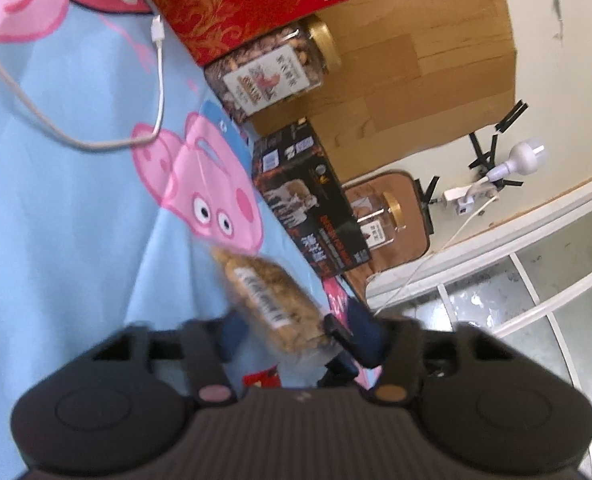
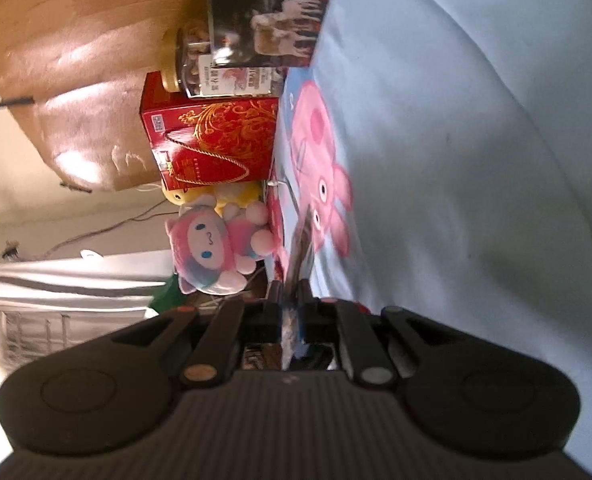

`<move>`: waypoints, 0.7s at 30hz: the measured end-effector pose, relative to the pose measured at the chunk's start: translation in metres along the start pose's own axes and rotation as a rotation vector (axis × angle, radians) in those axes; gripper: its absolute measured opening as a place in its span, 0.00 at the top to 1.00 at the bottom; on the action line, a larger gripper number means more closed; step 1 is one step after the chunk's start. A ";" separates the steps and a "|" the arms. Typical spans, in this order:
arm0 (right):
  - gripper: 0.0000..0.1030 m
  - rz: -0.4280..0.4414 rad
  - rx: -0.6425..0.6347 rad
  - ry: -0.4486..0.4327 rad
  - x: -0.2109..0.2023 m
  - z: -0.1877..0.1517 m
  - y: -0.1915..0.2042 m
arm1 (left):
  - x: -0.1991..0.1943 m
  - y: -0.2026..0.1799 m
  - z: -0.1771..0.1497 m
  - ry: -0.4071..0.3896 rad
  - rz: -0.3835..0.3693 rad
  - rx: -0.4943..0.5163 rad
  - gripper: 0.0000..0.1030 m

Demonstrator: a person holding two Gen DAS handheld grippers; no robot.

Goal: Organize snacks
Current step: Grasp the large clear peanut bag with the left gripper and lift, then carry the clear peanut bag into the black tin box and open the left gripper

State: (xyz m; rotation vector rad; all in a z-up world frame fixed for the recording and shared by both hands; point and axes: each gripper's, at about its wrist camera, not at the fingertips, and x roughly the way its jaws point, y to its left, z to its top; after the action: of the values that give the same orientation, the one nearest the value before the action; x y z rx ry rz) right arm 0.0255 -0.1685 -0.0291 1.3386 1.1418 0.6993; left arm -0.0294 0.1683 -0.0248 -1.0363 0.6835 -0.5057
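Note:
In the left wrist view my left gripper [image 1: 283, 328] is shut on a clear bag of nuts [image 1: 269, 300] with a white label, held above the blue Peppa Pig sheet [image 1: 75, 208]. Behind it stand a black snack box [image 1: 308, 196], a gold-lidded jar of nuts [image 1: 271, 68], a red gift box [image 1: 235, 0] and a second small jar [image 1: 380, 220]. In the right wrist view my right gripper [image 2: 291, 300] is shut on a thin flat snack packet [image 2: 298, 256] seen edge-on. The black box [image 2: 271, 8], the jar [image 2: 215, 68] and the red gift box [image 2: 215, 140] line the bed's edge.
A white charging cable [image 1: 95, 140] lies on the sheet. A wooden headboard [image 1: 416, 60] backs the snacks. Plush toys [image 2: 215, 240] sit beside the red box. A white lamp and power strip [image 1: 496, 176] hang on the wall.

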 end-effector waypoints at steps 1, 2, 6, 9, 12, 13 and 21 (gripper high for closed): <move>0.91 -0.005 -0.025 -0.012 -0.002 0.000 0.003 | 0.003 0.000 0.001 0.009 0.000 -0.004 0.70; 0.91 -0.012 -0.055 -0.027 -0.005 0.001 0.007 | 0.006 -0.003 0.003 0.015 0.000 0.003 0.71; 0.91 -0.027 -0.193 -0.095 -0.015 0.003 0.030 | 0.021 -0.031 0.018 0.026 0.001 0.097 0.71; 0.91 -0.022 -0.265 -0.152 -0.025 0.013 0.047 | 0.043 -0.057 0.038 0.045 -0.009 0.180 0.71; 0.90 -0.014 -0.319 -0.222 -0.035 0.030 0.065 | 0.071 -0.085 0.059 0.070 -0.003 0.270 0.71; 0.90 -0.010 -0.330 -0.245 -0.038 0.037 0.070 | 0.085 -0.095 0.067 0.081 0.002 0.303 0.71; 0.79 -0.190 -0.481 -0.451 -0.023 0.107 0.104 | 0.186 -0.121 0.122 0.056 0.233 0.403 0.43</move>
State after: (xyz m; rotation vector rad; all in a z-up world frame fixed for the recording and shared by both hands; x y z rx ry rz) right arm 0.1370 -0.2133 0.0616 0.9001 0.6689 0.4599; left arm 0.1797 0.0651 0.0748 -0.5585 0.7063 -0.4471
